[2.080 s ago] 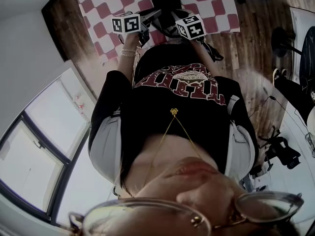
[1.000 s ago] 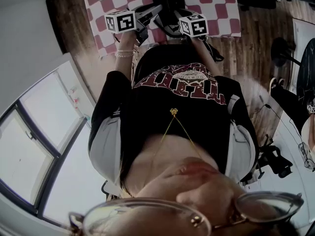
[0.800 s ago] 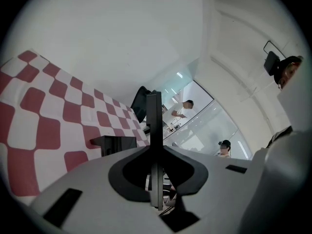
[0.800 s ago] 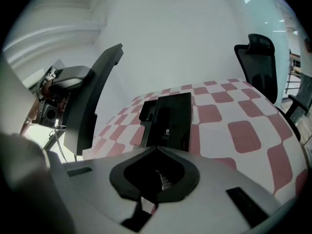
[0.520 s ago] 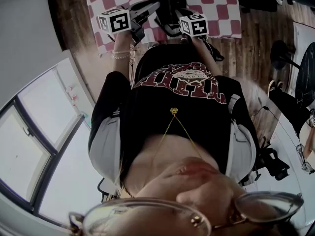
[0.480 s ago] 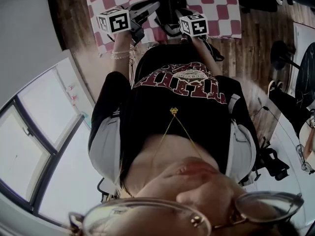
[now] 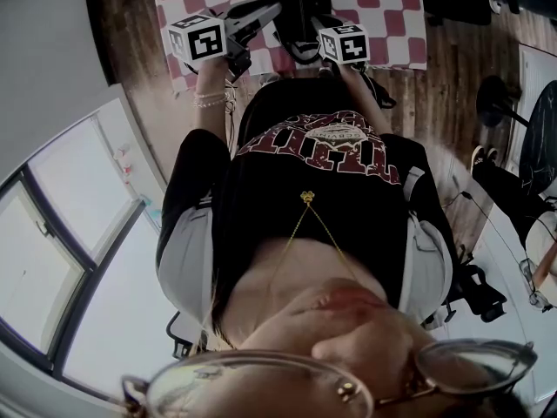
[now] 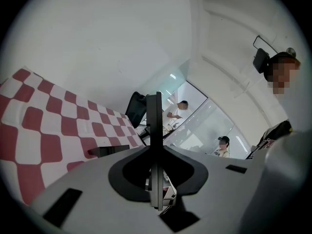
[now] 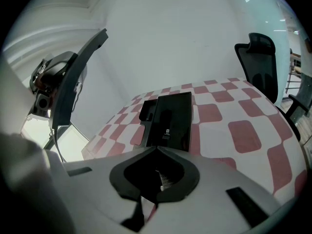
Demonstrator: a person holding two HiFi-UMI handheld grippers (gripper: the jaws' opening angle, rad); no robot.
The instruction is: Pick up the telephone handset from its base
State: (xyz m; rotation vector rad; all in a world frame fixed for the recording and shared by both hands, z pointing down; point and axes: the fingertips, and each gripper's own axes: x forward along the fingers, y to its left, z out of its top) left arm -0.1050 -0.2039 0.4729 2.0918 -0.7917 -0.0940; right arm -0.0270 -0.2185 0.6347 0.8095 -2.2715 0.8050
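Observation:
My left gripper [image 7: 242,33] is shut on the telephone handset [image 7: 258,13], a long grey-black bar held up off the table. In the left gripper view the handset [image 8: 154,126] stands edge-on between the jaws. From the right gripper view the handset [image 9: 73,77] hangs in the air at the left, tilted. The black phone base [image 9: 168,118] lies on the red-and-white checked cloth [image 9: 243,130], its cradle bare. My right gripper [image 7: 306,52] points down at the base's near edge; its fingertips are hidden, and I cannot tell whether they touch it.
A black office chair [image 9: 258,57] stands past the table's far right corner, and shows as a chair [image 8: 136,108] in the left gripper view. People [image 8: 178,112] stand behind a glass wall beyond it. Wooden floor [image 7: 452,68] lies right of the table, a window [image 7: 70,259] to the left.
The left gripper has lifted with the handset, moving up and to the left in the head view. The right gripper and the base have stayed where they were.

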